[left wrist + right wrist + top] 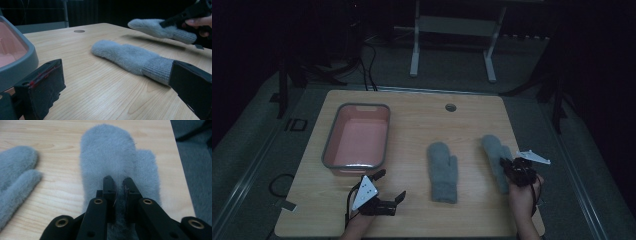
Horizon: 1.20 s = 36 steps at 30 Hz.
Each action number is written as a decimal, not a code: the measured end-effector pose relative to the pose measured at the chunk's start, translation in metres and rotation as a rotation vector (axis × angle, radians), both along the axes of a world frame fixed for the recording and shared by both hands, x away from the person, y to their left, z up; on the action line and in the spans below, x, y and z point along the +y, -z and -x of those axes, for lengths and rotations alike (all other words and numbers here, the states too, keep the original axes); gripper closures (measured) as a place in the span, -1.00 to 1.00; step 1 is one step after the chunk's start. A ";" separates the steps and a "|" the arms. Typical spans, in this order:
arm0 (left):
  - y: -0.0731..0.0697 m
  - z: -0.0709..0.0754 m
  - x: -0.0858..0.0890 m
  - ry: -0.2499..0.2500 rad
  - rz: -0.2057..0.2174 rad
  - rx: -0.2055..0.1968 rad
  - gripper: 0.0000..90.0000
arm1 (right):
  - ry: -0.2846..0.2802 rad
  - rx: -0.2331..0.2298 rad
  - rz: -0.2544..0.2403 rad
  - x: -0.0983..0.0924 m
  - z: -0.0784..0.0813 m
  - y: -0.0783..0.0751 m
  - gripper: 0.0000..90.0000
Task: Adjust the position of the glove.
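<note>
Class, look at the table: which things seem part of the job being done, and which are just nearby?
In use, most likely:
right gripper, shut on the right mitten, which it holds raised off the table
middle mitten, lying flat
pink tub, empty
left gripper, open

Just nearby:
white frame beyond the table
floor cables

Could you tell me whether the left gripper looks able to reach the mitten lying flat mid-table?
Probably yes: the left gripper is open, and only bare table lies between it and the flat mitten. The right gripper holds the other mitten.
</note>
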<state>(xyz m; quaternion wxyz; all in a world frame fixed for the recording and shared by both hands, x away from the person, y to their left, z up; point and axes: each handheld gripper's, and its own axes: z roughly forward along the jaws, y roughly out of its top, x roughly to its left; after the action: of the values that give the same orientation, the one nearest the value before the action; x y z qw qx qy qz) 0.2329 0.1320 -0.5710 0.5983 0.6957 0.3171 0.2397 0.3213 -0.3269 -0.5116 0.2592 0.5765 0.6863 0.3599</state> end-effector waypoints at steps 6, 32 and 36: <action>0.000 0.000 0.000 0.002 0.001 -0.002 -0.98 | 0.043 0.018 0.022 0.003 0.013 0.012 0.85; 0.000 0.002 -0.003 0.016 -0.020 -0.012 -0.98 | -0.264 0.095 0.144 -0.014 0.003 0.014 -0.14; 0.000 0.002 -0.003 0.015 -0.019 -0.010 -0.98 | -0.252 0.112 0.132 -0.015 0.005 0.022 -0.16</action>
<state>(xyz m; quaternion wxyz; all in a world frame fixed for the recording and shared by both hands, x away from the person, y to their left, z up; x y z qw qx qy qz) 0.2312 0.1292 -0.5711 0.5949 0.7026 0.3066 0.2417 0.3158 -0.3417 -0.5340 0.2105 0.4865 0.7889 0.3108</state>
